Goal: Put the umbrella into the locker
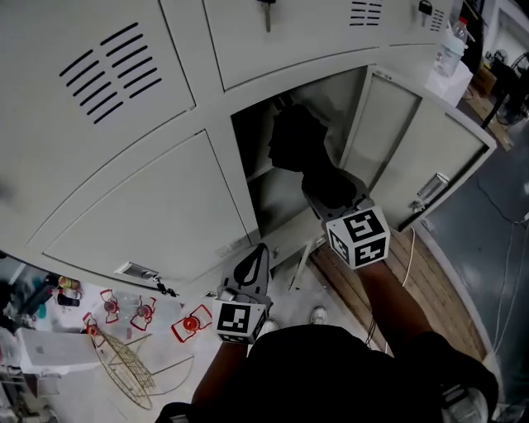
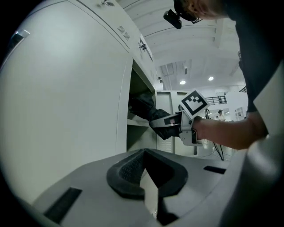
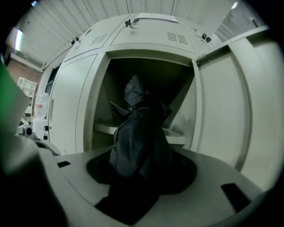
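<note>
The locker (image 1: 263,206) has one compartment standing open, its door (image 1: 413,157) swung out to the right. A black folded umbrella (image 1: 302,149) pokes into that opening above the inner shelf (image 3: 174,138). My right gripper (image 1: 332,197) is shut on the umbrella's near end, and the dark fabric (image 3: 140,133) fills the space between its jaws. From the left gripper view, the right gripper (image 2: 163,125) and the umbrella (image 2: 144,105) show at the compartment's mouth. My left gripper (image 1: 254,266) hangs lower, by the closed door on the left, its jaws (image 2: 146,170) together with nothing in them.
Closed vented locker doors (image 1: 107,66) surround the opening. A key (image 1: 266,12) hangs in the door above. A bottle (image 1: 450,45) stands at the top right. On the floor at the lower left lie a wire basket (image 1: 124,368) and red-and-white items (image 1: 190,324).
</note>
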Demonstrator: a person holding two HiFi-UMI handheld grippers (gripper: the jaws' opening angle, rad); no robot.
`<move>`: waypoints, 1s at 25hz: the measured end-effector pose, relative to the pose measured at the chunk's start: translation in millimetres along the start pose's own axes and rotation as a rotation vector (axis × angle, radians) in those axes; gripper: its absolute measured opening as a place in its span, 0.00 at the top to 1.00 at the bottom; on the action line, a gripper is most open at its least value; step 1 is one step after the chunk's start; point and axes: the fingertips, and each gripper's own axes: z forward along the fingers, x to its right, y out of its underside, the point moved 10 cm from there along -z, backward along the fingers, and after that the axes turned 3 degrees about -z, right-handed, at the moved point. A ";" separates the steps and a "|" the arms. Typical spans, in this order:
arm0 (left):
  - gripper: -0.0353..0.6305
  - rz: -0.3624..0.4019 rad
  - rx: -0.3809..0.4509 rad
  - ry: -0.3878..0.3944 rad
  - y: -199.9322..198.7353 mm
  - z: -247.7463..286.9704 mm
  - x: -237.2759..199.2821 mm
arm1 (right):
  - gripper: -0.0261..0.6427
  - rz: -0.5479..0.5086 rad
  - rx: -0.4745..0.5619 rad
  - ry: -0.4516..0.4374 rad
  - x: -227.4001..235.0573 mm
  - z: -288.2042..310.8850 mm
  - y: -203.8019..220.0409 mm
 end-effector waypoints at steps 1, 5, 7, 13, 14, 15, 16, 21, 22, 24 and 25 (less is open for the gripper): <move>0.95 0.002 0.006 -0.008 0.5 -1.1 0.1 | 0.62 -0.005 0.007 -0.001 2.1 4.9 -5.0; 0.95 0.009 0.010 -0.023 -4.5 -3.3 3.2 | 0.62 -0.030 0.018 -0.011 10.0 27.8 -24.6; 0.95 0.011 0.012 -0.027 -6.3 -2.5 4.4 | 0.62 -0.044 0.011 -0.017 13.9 40.2 -34.5; 0.95 0.013 0.012 -0.027 -5.6 -1.4 7.0 | 0.62 -0.095 -0.038 -0.027 25.1 75.5 -58.4; 0.95 0.012 0.013 -0.027 -5.8 -1.4 7.7 | 0.62 -0.104 -0.050 -0.027 27.3 80.0 -61.6; 0.95 0.010 0.013 -0.027 -6.1 -1.3 8.2 | 0.62 -0.114 -0.064 -0.024 29.4 84.0 -64.8; 0.95 0.009 0.014 -0.028 -6.4 -1.2 8.3 | 0.62 -0.127 -0.079 -0.021 31.3 88.0 -67.9; 0.95 0.016 0.008 -0.029 -5.4 -1.4 7.6 | 0.62 -0.174 -0.139 -0.026 36.0 107.1 -76.7; 0.95 0.017 0.006 -0.027 -4.9 -1.4 7.9 | 0.61 -0.176 -0.151 -0.030 36.8 110.0 -76.7; 0.95 0.014 0.002 -0.025 -4.2 -1.2 8.2 | 0.60 -0.170 -0.174 -0.043 38.7 115.0 -76.5; 0.95 0.012 0.001 -0.025 -3.9 -1.0 8.1 | 0.60 -0.164 -0.183 -0.053 39.7 117.3 -76.5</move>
